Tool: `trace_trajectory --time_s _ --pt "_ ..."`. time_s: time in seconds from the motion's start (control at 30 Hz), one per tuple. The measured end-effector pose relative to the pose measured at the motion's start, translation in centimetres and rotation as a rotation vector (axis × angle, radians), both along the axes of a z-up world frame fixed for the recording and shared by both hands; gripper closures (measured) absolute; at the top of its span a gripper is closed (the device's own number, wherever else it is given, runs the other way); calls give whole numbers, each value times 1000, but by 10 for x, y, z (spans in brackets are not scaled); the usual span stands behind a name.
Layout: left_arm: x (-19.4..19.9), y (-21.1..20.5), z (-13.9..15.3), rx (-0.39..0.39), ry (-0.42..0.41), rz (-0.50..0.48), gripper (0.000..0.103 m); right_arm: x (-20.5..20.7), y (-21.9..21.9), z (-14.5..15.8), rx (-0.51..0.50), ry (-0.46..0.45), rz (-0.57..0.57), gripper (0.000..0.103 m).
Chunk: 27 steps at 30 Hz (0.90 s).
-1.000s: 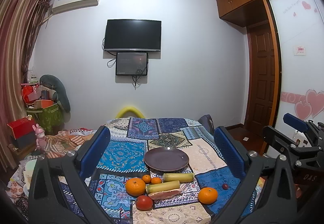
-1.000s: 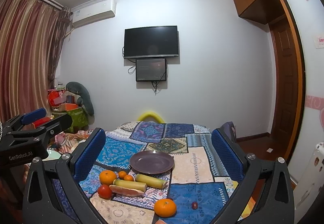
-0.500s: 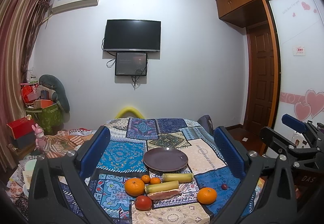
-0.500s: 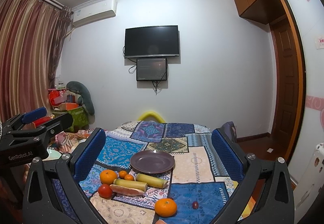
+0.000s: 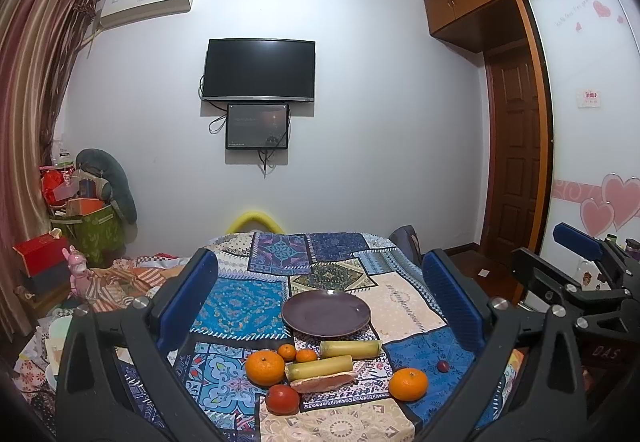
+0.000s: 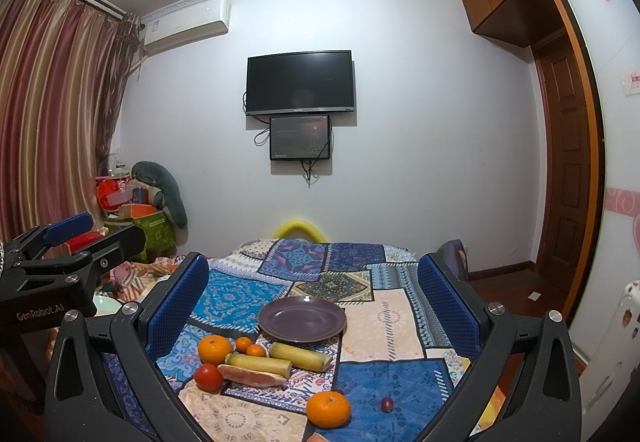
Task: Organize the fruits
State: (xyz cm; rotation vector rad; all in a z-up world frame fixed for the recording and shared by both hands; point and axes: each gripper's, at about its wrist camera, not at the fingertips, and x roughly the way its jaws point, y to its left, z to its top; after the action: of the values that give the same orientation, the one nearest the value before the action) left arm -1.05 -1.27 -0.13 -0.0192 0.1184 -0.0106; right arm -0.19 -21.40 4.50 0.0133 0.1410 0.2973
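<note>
We see the left gripper point(image 5: 320, 302) spread wide and holding nothing, and the right gripper point(image 6: 312, 298) likewise wide and empty. Low in the frame's centre, the purple plate point(image 5: 326, 313) sits bare on the patchwork cloth point(image 5: 240, 302); oranges point(image 5: 265, 367), sugarcane pieces point(image 5: 320, 369) and a tomato point(image 5: 282, 399) lie just below it

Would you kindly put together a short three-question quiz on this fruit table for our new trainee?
1. True or false: the purple plate already holds fruit.
2. How many large oranges lie on the cloth? A) one B) two C) four
3. Fill in: both hand-held grippers, left and right, are ____.

Key: 1 false; 2 B, left orange and right orange; 3 open.
</note>
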Motion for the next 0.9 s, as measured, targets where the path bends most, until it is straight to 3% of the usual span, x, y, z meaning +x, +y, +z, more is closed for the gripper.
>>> trace_trajectory --time_s 0.17,0.33,0.57,0.9 --pt "4 2 -5 5 14 4 0 2 2 -2 -4 7 0 0" --pt "24 12 -17 -12 93 6 0 17 1 -13 -16 56 -7 0" --pt "61 41 -47 -83 244 1 0 67 -12 -55 -33 261 -37 0" --pt "112 73 -98 -86 443 30 0 103 -10 -106 -176 415 -68 0"
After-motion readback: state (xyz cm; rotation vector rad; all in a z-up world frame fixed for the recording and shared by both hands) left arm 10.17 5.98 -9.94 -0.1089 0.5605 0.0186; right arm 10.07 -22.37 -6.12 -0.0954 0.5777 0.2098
